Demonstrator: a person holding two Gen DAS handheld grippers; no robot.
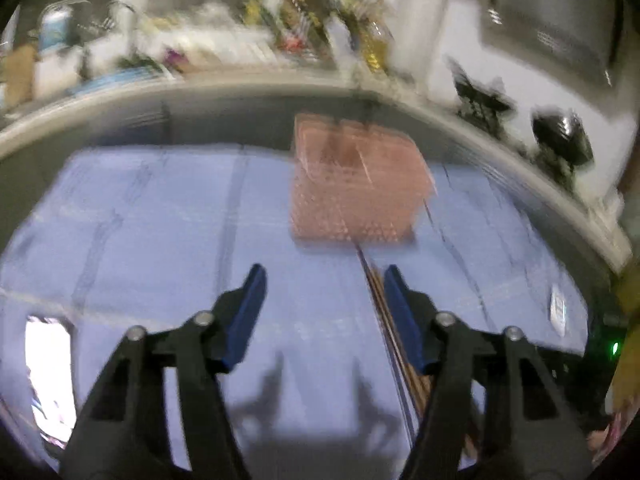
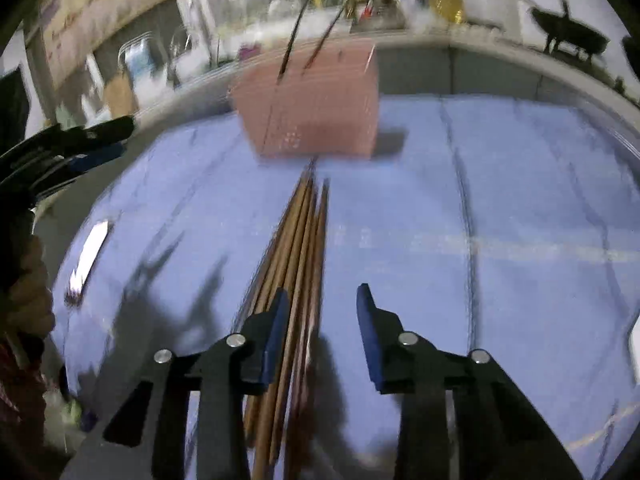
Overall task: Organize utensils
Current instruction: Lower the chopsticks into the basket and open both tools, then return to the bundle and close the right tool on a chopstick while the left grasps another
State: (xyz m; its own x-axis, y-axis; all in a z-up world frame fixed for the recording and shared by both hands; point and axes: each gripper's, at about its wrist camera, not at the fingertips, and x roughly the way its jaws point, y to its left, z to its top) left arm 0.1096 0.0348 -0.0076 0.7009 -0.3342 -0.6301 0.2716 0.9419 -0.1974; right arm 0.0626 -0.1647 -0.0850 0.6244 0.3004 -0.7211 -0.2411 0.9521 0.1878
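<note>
Chopsticks (image 1: 394, 336), a bundle of brown wooden sticks, lie on a blue cloth (image 1: 160, 220) in the left wrist view, running alongside the inner face of the right-hand finger of the left gripper (image 1: 325, 280), whose blue-padded jaws stand wide apart with nothing between them. The near ends of the sticks are hidden beneath the black finger linkage. Straight ahead of the gripper, a pink perforated basket (image 1: 356, 188) sits on the cloth at the far tips of the sticks; motion blur smears its grid and makes whatever is inside impossible to read. Behind it, a grey rim curves across the frame, and the clutter on the counter beyond is too blurred to identify. A bright glossy object at the left edge is cut off by the lens border.

From the right wrist view, the chopsticks (image 2: 296, 264) fan out from beneath the right gripper (image 2: 322, 300), passing just inside its left-hand finger and pointing forward to the foot of the basket (image 2: 316, 112). The jaws are spread and grip nothing; whether the left pad touches the sticks cannot be told. Two thin dark sticks (image 2: 294, 38) stand tilted out of the basket's top. The cloth (image 2: 500, 200) fills the ground ahead. The left gripper (image 2: 100, 140) intrudes at the left edge, blurred and partly cropped.
</note>
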